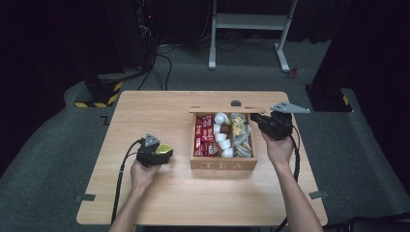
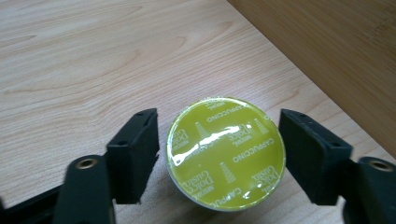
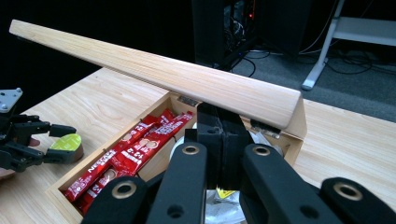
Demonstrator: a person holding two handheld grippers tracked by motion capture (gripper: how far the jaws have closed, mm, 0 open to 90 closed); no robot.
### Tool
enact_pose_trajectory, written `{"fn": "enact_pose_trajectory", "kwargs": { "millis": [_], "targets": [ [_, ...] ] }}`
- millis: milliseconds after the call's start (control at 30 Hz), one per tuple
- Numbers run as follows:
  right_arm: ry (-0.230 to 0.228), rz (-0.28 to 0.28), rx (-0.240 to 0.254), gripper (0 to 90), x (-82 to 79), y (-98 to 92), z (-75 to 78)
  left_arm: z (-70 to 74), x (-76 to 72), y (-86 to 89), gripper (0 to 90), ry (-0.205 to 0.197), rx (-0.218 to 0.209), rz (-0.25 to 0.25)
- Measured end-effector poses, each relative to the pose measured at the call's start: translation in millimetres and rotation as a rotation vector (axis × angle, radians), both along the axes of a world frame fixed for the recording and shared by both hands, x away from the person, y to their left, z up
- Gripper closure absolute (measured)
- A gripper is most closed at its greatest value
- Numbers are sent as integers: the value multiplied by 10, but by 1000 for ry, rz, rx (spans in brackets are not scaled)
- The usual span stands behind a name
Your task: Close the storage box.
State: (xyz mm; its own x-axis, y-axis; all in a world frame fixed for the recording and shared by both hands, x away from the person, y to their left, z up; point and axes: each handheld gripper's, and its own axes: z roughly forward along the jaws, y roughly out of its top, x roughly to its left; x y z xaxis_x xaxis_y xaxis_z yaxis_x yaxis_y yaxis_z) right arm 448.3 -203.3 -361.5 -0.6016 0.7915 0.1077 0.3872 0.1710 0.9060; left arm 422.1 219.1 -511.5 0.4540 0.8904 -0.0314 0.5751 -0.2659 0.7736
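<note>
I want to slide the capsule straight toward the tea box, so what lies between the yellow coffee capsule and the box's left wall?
Only bare tabletop lies between the capsule and the tea box, as the high view shows.

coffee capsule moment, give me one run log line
left gripper: open, fingers clear of yellow-green coffee capsule on table | right gripper: shut, at tea box lid

Capsule (image 2: 226, 153) sits on table (image 1: 145, 111), left of tea box (image 1: 222, 164).
</note>
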Motion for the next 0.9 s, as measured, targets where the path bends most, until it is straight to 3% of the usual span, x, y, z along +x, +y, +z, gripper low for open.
{"fn": "enact_pose_trajectory", "kwargs": {
  "millis": [200, 600, 900],
  "targets": [
    [3, 2, -1, 898, -1, 0, -1, 27, -20, 20, 231, -7, -36, -1],
    [1, 5, -1, 895, -3, -4, -5, 156, -138, 115, 252, -71, -74, 0],
    [4, 8, 2, 890, -22, -7, -23, 189, -279, 359, 285, -103, -109, 58]
  ]
}}
